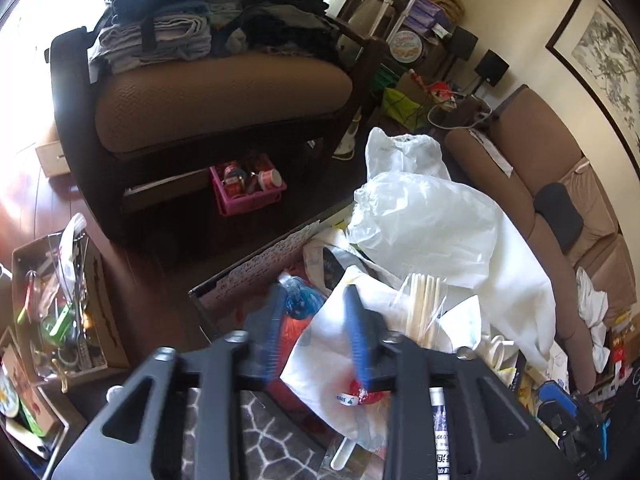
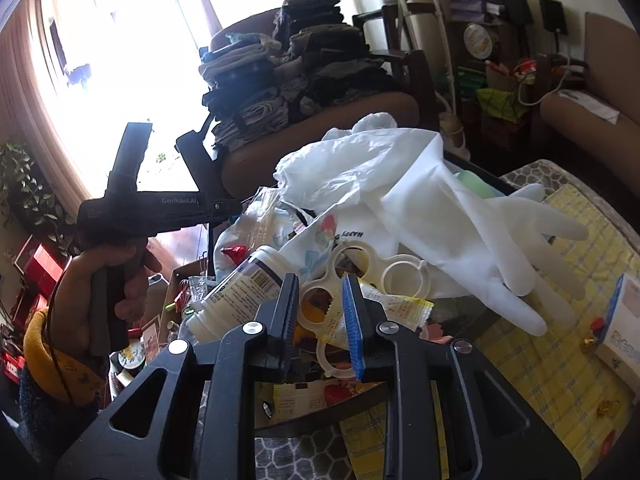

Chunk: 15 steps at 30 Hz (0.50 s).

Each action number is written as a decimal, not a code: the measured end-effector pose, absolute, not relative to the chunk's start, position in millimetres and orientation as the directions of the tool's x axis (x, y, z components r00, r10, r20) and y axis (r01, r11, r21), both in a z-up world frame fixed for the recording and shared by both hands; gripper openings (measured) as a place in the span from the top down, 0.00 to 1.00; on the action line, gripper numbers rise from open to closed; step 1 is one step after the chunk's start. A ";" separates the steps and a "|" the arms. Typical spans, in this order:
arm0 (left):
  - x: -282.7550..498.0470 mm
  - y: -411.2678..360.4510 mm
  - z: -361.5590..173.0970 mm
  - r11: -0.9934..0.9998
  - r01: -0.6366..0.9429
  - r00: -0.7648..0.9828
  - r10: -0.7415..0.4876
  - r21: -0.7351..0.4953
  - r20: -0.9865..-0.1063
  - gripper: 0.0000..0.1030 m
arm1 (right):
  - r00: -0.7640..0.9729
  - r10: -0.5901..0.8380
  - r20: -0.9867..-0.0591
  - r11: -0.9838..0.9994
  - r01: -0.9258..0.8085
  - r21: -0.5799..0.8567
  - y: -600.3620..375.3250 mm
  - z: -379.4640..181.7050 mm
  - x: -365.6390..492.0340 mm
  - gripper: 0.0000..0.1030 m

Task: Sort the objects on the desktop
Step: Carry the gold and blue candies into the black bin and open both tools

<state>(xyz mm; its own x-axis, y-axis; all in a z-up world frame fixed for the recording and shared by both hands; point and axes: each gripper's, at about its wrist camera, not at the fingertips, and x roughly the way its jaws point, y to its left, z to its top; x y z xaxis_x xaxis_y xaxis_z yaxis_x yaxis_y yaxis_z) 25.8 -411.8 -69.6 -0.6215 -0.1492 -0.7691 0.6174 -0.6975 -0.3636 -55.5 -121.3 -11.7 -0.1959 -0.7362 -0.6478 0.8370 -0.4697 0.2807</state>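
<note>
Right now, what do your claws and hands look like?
Both claws are black plastic with blue ribbed pads: left claw, right claw. The left one has pale lettering. The left hand is bare, with a yellow cuff.

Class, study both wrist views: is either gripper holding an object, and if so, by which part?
Neither holds anything. The left gripper hovers open above the white plastic bag; the right gripper is open above the white ring holder, not touching.
</note>
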 end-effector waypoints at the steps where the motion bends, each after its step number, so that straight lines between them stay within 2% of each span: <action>1: 27.2 -413.6 -69.4 -0.682 0.630 -0.620 -0.154 -0.371 -0.769 0.56 | -0.200 -0.736 -0.646 -0.476 0.832 0.284 -119.2 -11.1 -57.1 0.79; 4: 34.1 -418.0 -64.8 -0.659 0.650 -0.622 -0.174 -0.379 -0.763 0.42 | -0.214 -0.733 -0.646 -0.500 0.814 0.297 -110.9 -11.0 -64.2 0.79; 6: 40.9 -418.0 -57.7 -0.639 0.670 -0.624 -0.209 -0.377 -0.753 0.23 | -0.226 -0.731 -0.644 -0.514 0.803 0.301 -105.2 -9.8 -68.6 0.79; 10: 46.0 -406.8 -37.0 -0.637 0.642 -0.676 -0.208 -0.426 -0.707 0.22 | -0.262 -0.730 -0.631 -0.544 0.782 0.305 -84.1 -3.2 -77.8 0.79; 13: 35.8 -371.3 -17.0 -0.643 0.579 -0.750 -0.180 -0.501 -0.636 0.22 | -0.331 -0.737 -0.589 -0.597 0.728 0.337 -52.3 13.1 -90.4 0.78; 15: 19.5 -342.9 -9.6 -0.705 0.510 -0.769 -0.117 -0.493 -0.629 0.17 | -0.387 -0.742 -0.547 -0.625 0.694 0.358 -28.7 26.0 -94.3 0.68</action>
